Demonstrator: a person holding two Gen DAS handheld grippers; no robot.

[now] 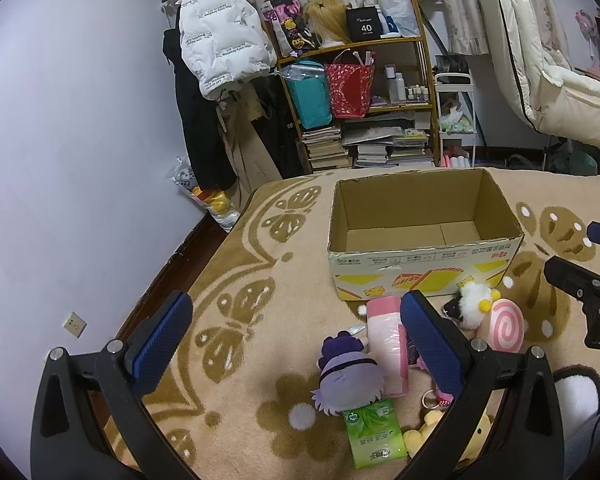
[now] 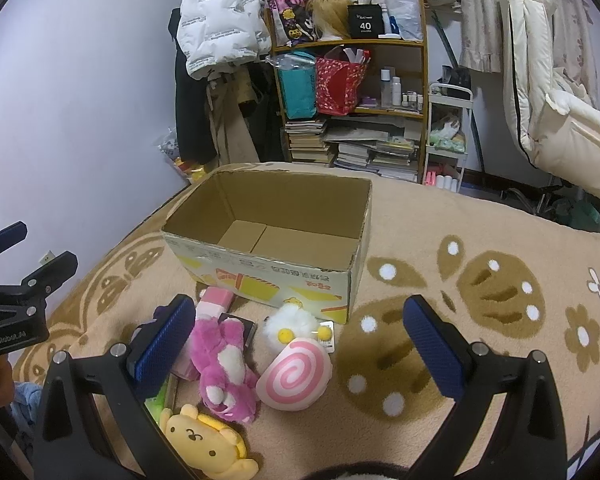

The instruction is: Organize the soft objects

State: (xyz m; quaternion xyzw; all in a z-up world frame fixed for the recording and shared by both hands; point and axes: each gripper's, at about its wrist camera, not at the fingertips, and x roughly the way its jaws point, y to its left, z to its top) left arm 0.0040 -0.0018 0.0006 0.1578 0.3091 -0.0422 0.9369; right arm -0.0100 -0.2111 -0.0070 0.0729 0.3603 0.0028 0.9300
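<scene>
An open, empty cardboard box [image 1: 424, 256] [image 2: 268, 268] stands on the beige patterned blanket [image 1: 260, 320]. In front of it lie soft toys: a purple doll [image 1: 348, 376], a pink roll [image 1: 386, 340], a white fluffy chick [image 1: 474, 304] [image 2: 290, 326], a pink spiral plush [image 1: 504, 328] [image 2: 296, 376], a magenta bear [image 2: 224, 364], a yellow plush [image 2: 204, 444] [image 1: 420, 436] and a green tissue pack [image 1: 374, 434]. My left gripper [image 1: 296, 340] is open above the purple doll. My right gripper [image 2: 300, 344] is open above the spiral plush.
A wooden shelf [image 1: 380, 92] with bags, bottles and stacked books stands behind the bed. Coats [image 1: 216, 28] hang by the wall at left. A white quilt [image 2: 560, 92] hangs at right. The bed's left edge [image 1: 172, 272] drops to the wall.
</scene>
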